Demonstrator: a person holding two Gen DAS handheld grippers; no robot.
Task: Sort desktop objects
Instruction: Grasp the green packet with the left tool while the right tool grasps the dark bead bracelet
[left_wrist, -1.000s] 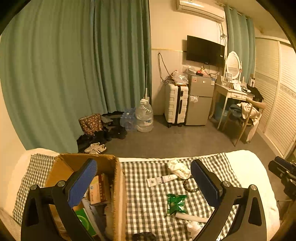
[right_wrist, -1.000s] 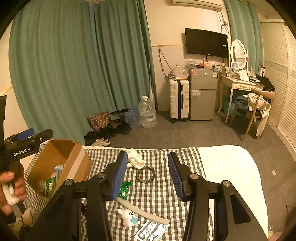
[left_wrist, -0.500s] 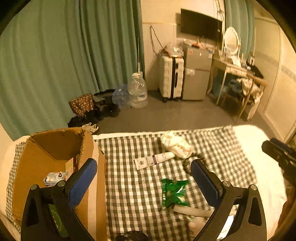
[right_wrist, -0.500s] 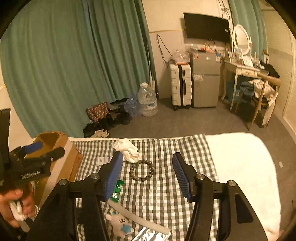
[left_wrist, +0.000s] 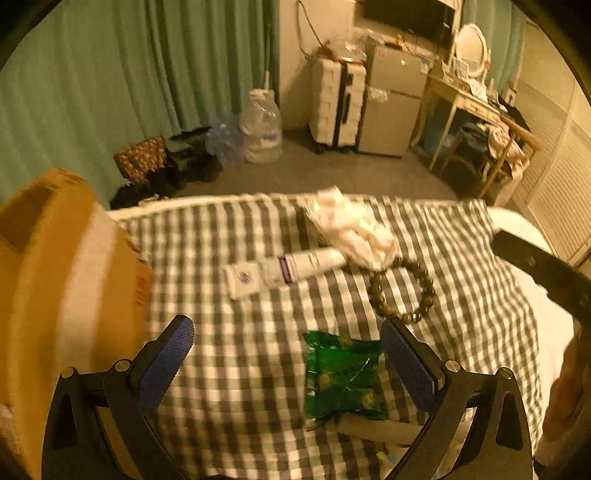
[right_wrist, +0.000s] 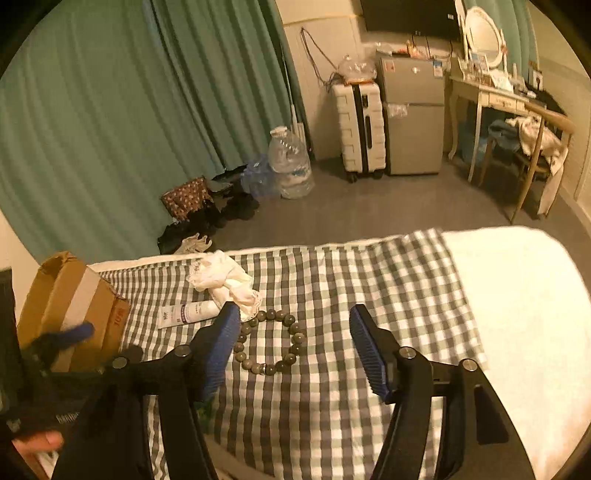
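My left tongs (left_wrist: 286, 358) stood released, tilted down over one green packet (left_wrist: 341, 374) on the bed's (right_wrist: 517, 295) checked cloth. My right tongs (right_wrist: 295, 341) had just been widening, empty, above one bead bracelet (right_wrist: 269, 341). Farther, one white tube (left_wrist: 284, 267) lay lengthwise toward the cardboard box (left_wrist: 62, 280) at the bed's left edge, beside one crumpled cloth (left_wrist: 351, 225).

Checked bed (right_wrist: 388, 273), bracelet (right_wrist: 269, 343), tube (left_wrist: 284, 269), box (left_wrist: 66, 280)

Right gripper (right_wrist: 295, 339) tilted down over checked cloth (right_wrist: 369, 280), jaws apart and just been opening, nothing clamped. Bead bracelet (right_wrist: 271, 341) lies between the pads, nearer the 9 o'clock one. White rag (right_wrist: 225, 280) at 11 o'clock; tube (right_wrist: 186, 314) and cardboard box (right_wrist: 70, 306) toward 9 o'clock.
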